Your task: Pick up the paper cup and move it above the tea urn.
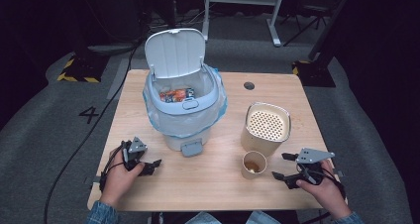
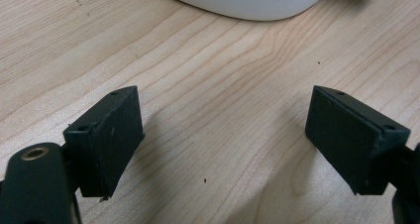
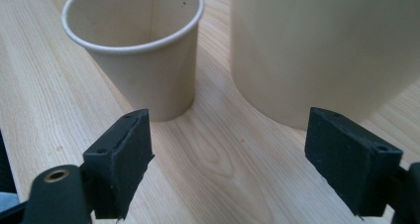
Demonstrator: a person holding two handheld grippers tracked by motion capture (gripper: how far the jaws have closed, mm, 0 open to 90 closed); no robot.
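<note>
My right hand-held gripper (image 3: 228, 164) and left hand-held gripper (image 2: 223, 140) stand open, empty. Paper cup (image 1: 254, 164) upright on worktop (image 1: 208, 184); bin (image 1: 183, 105) lid raised, packets inside.

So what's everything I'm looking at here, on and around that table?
table: one, light wood, centre
bin: one, pale grey, lid up, clear liner, on the table's far left
packet: one, orange and blue, inside the bin
perforated-top container: one, cream, table's right
paper cup: one, cream, upright, just in front of that container
left claw: one, black, open, empty, near the bin's base
right claw: one, black, open, empty, right of the cup
</note>
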